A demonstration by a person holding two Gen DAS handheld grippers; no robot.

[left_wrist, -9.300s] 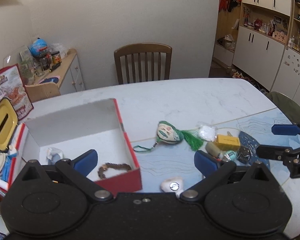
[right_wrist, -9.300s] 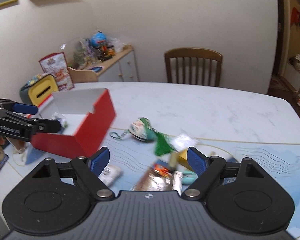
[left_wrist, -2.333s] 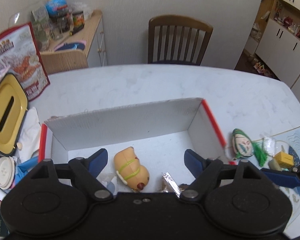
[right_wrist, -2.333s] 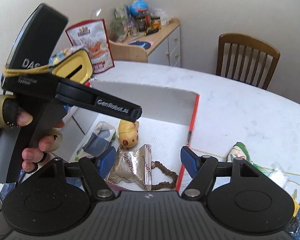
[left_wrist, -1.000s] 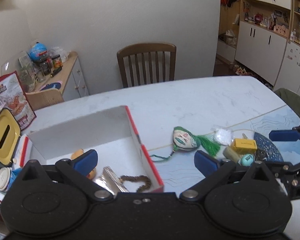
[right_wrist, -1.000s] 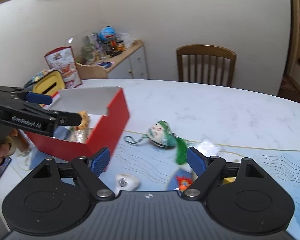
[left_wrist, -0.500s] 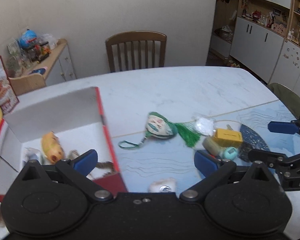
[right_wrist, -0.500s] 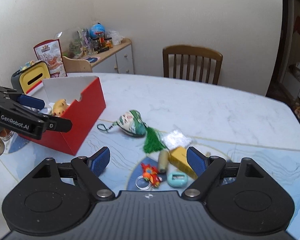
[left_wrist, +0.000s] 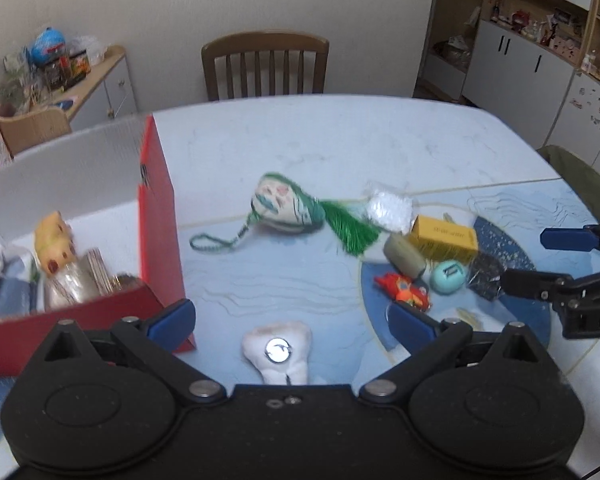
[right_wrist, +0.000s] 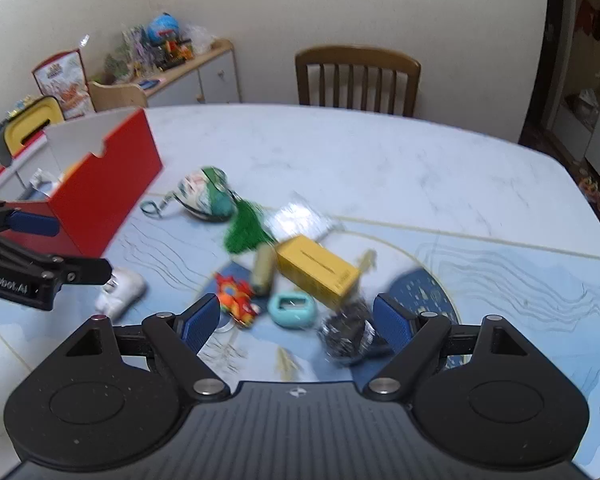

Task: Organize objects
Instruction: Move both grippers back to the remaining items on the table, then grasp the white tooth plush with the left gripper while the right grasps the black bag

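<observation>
Hovering w/ jaws wide apart, nothing held: left gripper over white tooth plush, right gripper over teal case & toy clutter; red box at table's left, partly filled

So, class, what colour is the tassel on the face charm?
Green tassel, clearest in the left wrist view.

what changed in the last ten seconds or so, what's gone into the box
The yellow toy and a foil packet now lie in the red box; both grippers, left and right, are back over the table, open and empty. The tooth plush, green tassel charm and yellow box stayed put.
</observation>
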